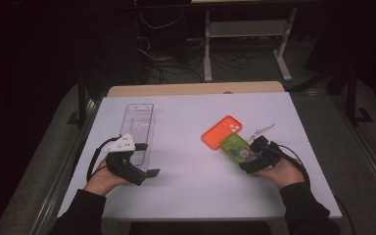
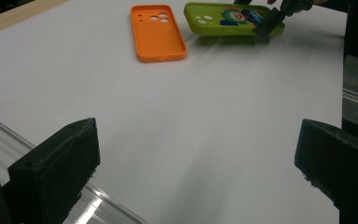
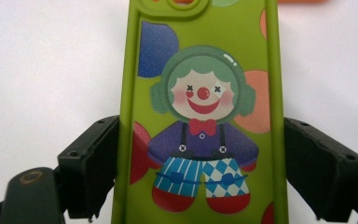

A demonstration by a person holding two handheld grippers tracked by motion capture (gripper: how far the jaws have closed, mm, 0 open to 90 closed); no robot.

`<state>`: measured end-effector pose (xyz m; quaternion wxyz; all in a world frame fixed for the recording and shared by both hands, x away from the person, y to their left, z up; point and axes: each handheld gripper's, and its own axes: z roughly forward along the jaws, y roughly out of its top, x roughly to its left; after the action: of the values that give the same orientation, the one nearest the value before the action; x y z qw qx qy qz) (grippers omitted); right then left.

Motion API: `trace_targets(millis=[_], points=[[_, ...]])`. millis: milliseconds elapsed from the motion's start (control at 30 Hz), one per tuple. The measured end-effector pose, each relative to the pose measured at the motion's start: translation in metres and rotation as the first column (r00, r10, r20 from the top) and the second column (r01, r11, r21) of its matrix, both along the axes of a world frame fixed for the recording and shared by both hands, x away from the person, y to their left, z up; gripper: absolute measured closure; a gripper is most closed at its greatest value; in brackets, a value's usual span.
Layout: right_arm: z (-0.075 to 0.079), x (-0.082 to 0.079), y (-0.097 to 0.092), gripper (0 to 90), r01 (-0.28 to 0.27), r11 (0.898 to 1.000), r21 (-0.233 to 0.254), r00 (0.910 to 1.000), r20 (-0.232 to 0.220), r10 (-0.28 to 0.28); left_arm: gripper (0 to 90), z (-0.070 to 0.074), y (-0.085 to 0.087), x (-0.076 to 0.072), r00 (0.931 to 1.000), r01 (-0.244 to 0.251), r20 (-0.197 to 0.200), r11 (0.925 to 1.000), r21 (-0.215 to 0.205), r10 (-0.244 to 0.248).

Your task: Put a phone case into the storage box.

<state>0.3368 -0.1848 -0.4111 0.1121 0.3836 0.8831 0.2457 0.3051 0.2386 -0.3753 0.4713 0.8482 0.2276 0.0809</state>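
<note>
Clamping both long edges of the green clown phone case (image 3: 205, 121), the right gripper (image 1: 255, 152) is tilting it off the surface (image 1: 191, 147) at four o'clock, probably for carrying. At eight o'clock, the left gripper (image 1: 142, 159) is waiting, fingers wide, beside the clear tray (image 1: 138, 128).

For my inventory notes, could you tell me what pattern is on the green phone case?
A cartoon clown with coloured balloons on the green phone case, clearest in the right gripper view.
</note>
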Motion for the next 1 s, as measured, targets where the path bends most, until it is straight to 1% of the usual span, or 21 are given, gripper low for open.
trace_targets(millis=[33, 67, 100, 133, 167, 200, 233, 267, 300, 333, 367, 433, 567, 600, 667, 733, 833, 967, 1000], points=[[0.002, 0.002, 0.0, 14.9, -0.009, 1.0, 0.003, 0.9999, -0.006, 0.009, 0.0, 0.001, -0.001, 0.0, 1.0, -0.003, -0.005, 0.9999, -0.01, 0.003], [0.003, 0.004, -0.001, 14.9, -0.021, 1.0, 0.005, 0.9997, -0.008, 0.021, 0.0, 0.002, -0.001, 0.002, 1.0, 0.002, 0.003, 1.0, -0.009, -0.002], [0.004, 0.005, -0.001, 14.9, -0.023, 1.0, 0.009, 0.9997, -0.01, 0.023, 0.0, 0.003, -0.002, 0.002, 1.0, -0.001, -0.005, 0.9999, -0.016, 0.001], [0.005, 0.007, -0.002, 14.9, -0.033, 0.999, 0.008, 0.9995, -0.002, 0.033, 0.0, 0.005, -0.002, 0.004, 1.0, 0.005, 0.005, 0.9999, -0.012, -0.005], [0.006, 0.009, -0.002, 14.9, -0.043, 0.999, 0.014, 0.9991, 0.001, 0.043, 0.0, 0.006, -0.003, 0.004, 1.0, 0.002, -0.001, 0.9999, -0.016, -0.002], [0.007, 0.01, -0.002, 14.8, -0.051, 0.999, 0.017, 0.9987, -0.002, 0.051, 0.0, 0.008, -0.003, 0.006, 1.0, 0.007, 0.007, 0.9999, -0.009, -0.007], [0.009, 0.012, -0.003, 14.9, -0.067, 0.998, 0.019, 0.9978, 0.005, 0.067, 0.0, 0.008, -0.004, 0.006, 1.0, -0.002, -0.001, 0.9998, -0.019, 0.001], [0.011, 0.013, -0.003, 14.9, -0.069, 0.997, 0.025, 0.9976, 0.005, 0.069, 0.0, 0.01, -0.005, 0.008, 1.0, 0.005, 0.008, 1.0, -0.008, -0.005], [0.013, 0.015, -0.004, 14.9, -0.082, 0.996, 0.039, 0.9966, 0.006, 0.082, 0.0, 0.011, -0.006, 0.009, 0.9999, 0.008, 0.01, 0.9999, -0.006, -0.008], [0.014, 0.016, -0.004, 14.9, -0.088, 0.995, 0.049, 0.9961, -0.002, 0.088, 0.0, 0.014, -0.007, 0.011, 0.9999, 0.009, 0.01, 0.9999, 0.007, -0.009], [0.017, 0.018, -0.006, 14.9, -0.108, 0.992, 0.062, 0.994, -0.012, 0.109, 0.0, 0.015, -0.008, 0.012, 0.9998, 0.012, 0.014, 0.9999, 0.007, -0.012], [0.019, 0.02, -0.006, 14.9, -0.13, 0.988, 0.086, 0.9907, -0.026, 0.133, 0.0, 0.017, -0.011, 0.016, 0.9996, 0.015, 0.023, 0.9999, 0.005, -0.015], [0.025, 0.027, -0.005, 14.9, -0.173, 0.981, 0.083, 0.9845, -0.013, 0.175, 0.0, 0.022, -0.018, 0.025, 0.9993, 0.016, 0.033, 0.9999, -0.001, -0.016], [0.026, 0.028, -0.005, 14.9, -0.179, 0.98, 0.085, 0.9833, -0.016, 0.181, 0.0, 0.023, -0.02, 0.028, 0.9992, 0.017, 0.036, 0.9998, -0.003, -0.017], [0.029, 0.032, -0.005, 14.9, -0.193, 0.977, 0.09, 0.9807, -0.017, 0.195, 0.0, 0.025, -0.023, 0.033, 0.9992, 0.022, 0.035, 0.9997, -0.011, -0.022], [0.03, 0.035, -0.004, 14.9, -0.204, 0.976, 0.082, 0.9787, -0.008, 0.205, 0.0, 0.027, -0.026, 0.036, 0.9991, 0.033, 0.028, 0.9991, -0.025, -0.033], [0.033, 0.039, -0.003, 14.9, -0.23, 0.971, 0.059, 0.9731, 0.008, 0.23, 0.0, 0.028, -0.033, 0.042, 0.998, 0.056, 0.031, 0.9983, -0.017, -0.056], [0.038, 0.047, -0.001, 14.8, -0.264, 0.963, 0.058, 0.9644, 0.024, 0.263, 0.0, 0.03, -0.043, 0.048, 0.996, 0.085, 0.03, 0.9963, -0.014, -0.084], [0.04, 0.048, -0.001, 14.9, -0.268, 0.962, 0.059, 0.9634, 0.025, 0.267, 0.0, 0.031, -0.046, 0.049, 0.9956, 0.088, 0.032, 0.996, -0.014, -0.088]])
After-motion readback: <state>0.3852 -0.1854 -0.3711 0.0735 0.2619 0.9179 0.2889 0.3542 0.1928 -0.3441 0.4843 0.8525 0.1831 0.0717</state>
